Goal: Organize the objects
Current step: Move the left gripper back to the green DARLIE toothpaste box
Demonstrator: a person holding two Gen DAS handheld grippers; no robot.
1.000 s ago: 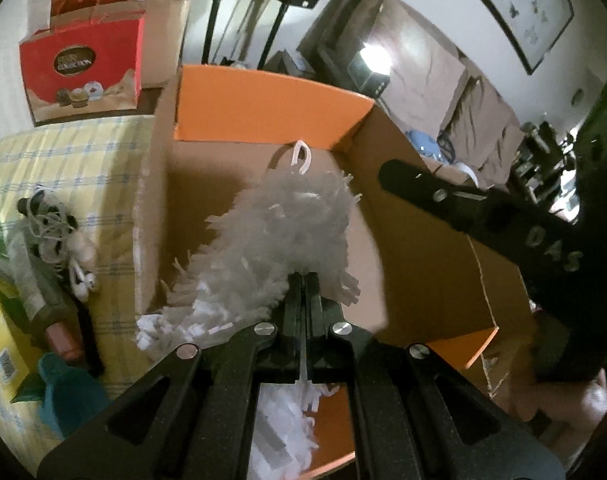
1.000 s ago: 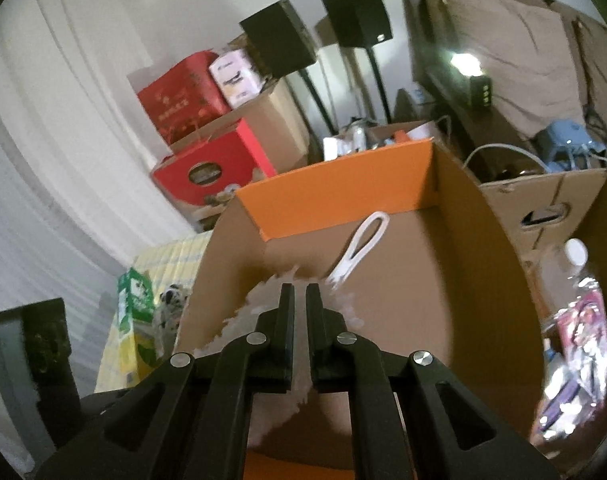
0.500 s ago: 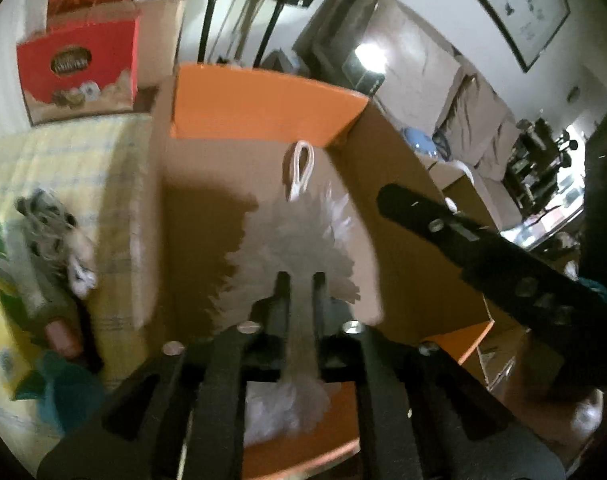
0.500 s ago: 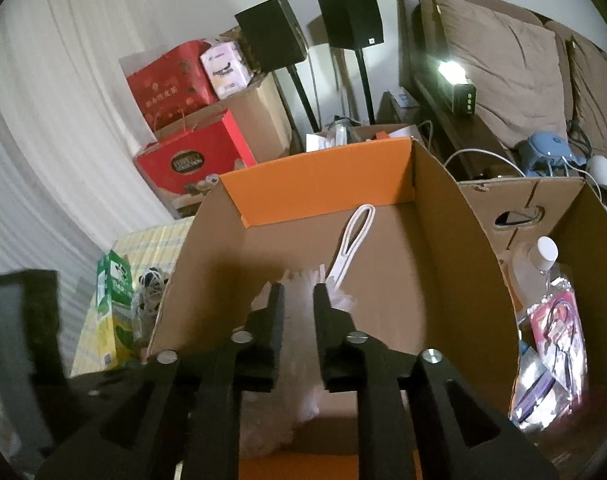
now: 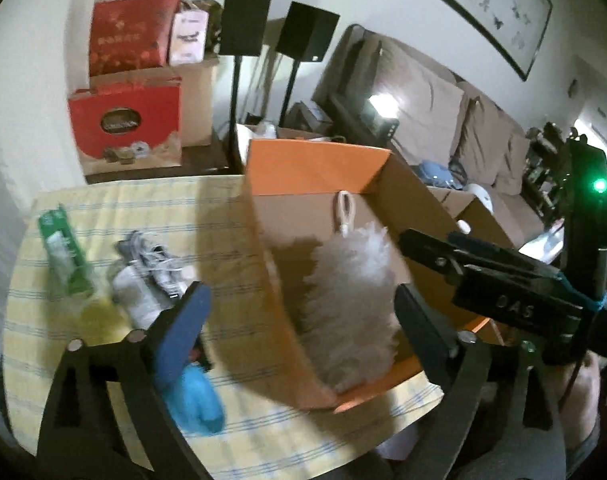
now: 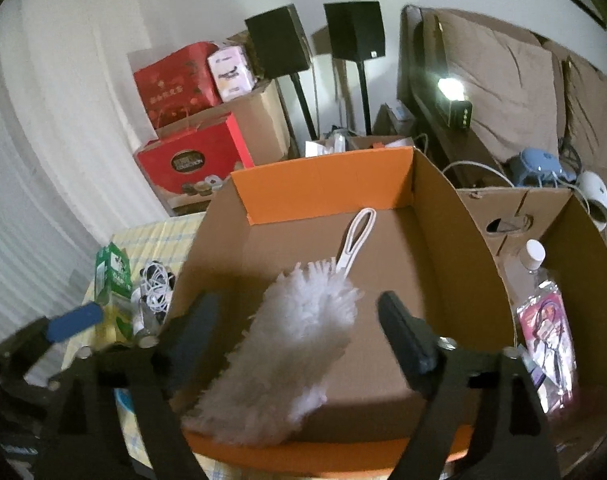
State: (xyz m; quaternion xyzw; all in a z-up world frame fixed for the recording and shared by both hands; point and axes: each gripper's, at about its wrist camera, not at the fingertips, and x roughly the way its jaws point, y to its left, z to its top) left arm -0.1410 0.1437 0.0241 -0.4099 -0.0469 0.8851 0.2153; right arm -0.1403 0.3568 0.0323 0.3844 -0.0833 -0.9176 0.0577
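A white fluffy duster (image 5: 351, 292) with a white loop handle lies inside the cardboard box with orange flaps (image 5: 315, 168). My left gripper (image 5: 299, 296) hangs above the box's near left wall. Its jaws are opening wide and its pads touch nothing. In the right wrist view the duster (image 6: 287, 352) lies slanted on the box floor (image 6: 383, 264), its head over the near edge. My right gripper (image 6: 297, 304) hovers above it, jaws opening, clear of the fluff. One of the right gripper's fingers (image 5: 443, 252) reaches in from the right.
On the yellow checked tablecloth (image 5: 231, 216), left of the box, lie a green carton (image 5: 63, 252), a tangle of white cables (image 5: 151, 268) and a blue item (image 5: 195, 396). A second cardboard box (image 6: 583, 240) at the right holds a bottle (image 6: 535, 256).
Both grippers went from shut on the duster to wide open. The duster now lies loose in the box. The left gripper has pulled back and up; more of the table shows.
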